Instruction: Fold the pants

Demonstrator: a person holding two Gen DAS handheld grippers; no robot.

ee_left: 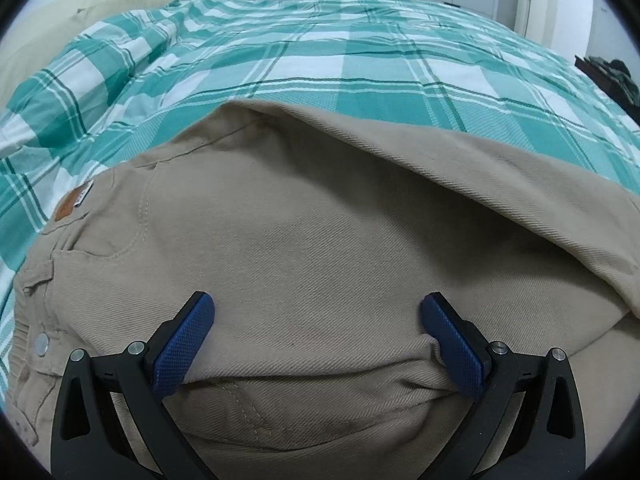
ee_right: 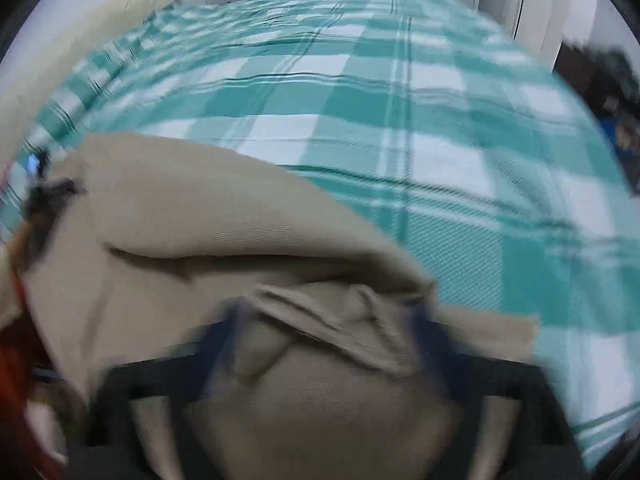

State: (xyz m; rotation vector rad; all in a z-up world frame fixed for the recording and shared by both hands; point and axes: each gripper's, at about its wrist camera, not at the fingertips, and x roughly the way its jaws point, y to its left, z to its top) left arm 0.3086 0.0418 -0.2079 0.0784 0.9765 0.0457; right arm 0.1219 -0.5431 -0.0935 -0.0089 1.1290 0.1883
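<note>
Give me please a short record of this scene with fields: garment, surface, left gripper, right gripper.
garment: beige pants, one layer folded over
surface: green and white checked bedspread
left gripper: open, fingers resting on the pants near the waistband, a fold of cloth between them
right gripper: blurred, fingers wide apart over the hem end

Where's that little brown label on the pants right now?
In the left wrist view, the brown label sits at the far left, on the waistband of the tan pants, right where they meet the green plaid bedspread.
</note>
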